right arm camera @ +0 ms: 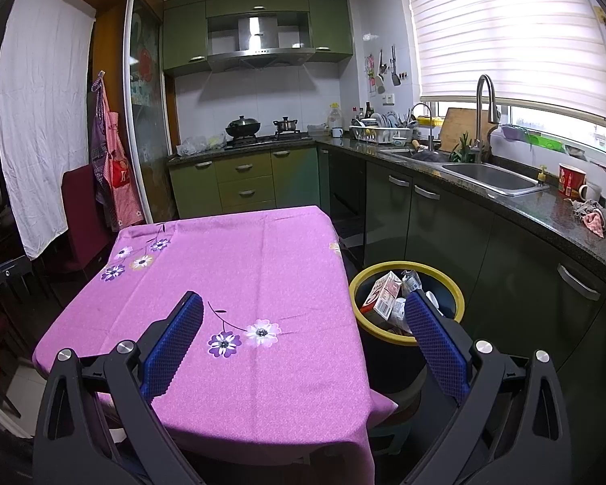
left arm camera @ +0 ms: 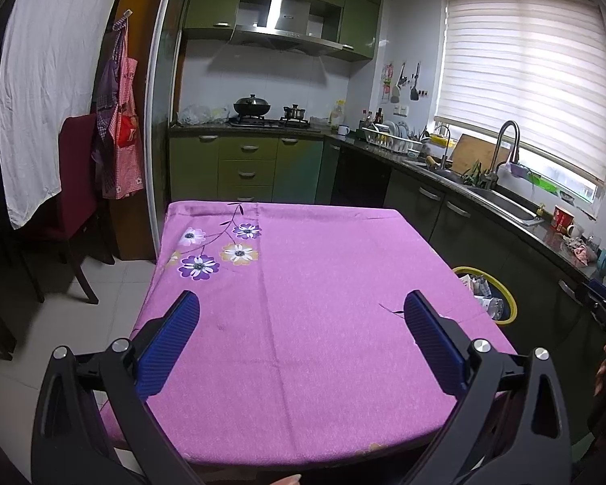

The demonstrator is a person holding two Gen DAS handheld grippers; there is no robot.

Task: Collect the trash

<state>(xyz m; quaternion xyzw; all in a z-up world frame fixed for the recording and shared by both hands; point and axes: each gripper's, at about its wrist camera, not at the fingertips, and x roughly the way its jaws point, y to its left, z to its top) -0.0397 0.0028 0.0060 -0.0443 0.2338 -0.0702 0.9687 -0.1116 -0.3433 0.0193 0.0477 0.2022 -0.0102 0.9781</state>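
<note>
Leftmost: white sheet [right arm camera: 36, 113] hung at the doorway, dark red chair [right arm camera: 83, 218] and aprons [right arm camera: 113, 169] beside it. Centre: bench [left arm camera: 303, 323] under a purple flowered cloth, nothing lying on its visible top. Left claw [left arm camera: 301, 317]: blue pads [left arm camera: 169, 347] wide apart, holding nothing, poised above the bench's near half. Right claw [right arm camera: 304, 317]: pads likewise spread and empty, hanging over the bench's right corner with one finger in front of the bin. Right of the bench: dark bin with yellow rim [right arm camera: 406, 303], standing on the floor just beside the bench edge; inside it the trash [right arm camera: 384, 297], namely a printed carton upright against the rim, crumpled wrappers, and what looks like a clear plastic bottle [left arm camera: 495, 307]. Handling, by judgement: all light; the carton is stiff but crushable, best pinched across its flat faces; wrappers soft and slippery, taken at a bunched fold; the bottle liable to roll, gripped mid-body. No loose trash is visible outside the bin. Far right: sink [right arm camera: 493, 178] and counter, red tub [right arm camera: 569, 180], rag [right arm camera: 594, 214].
</note>
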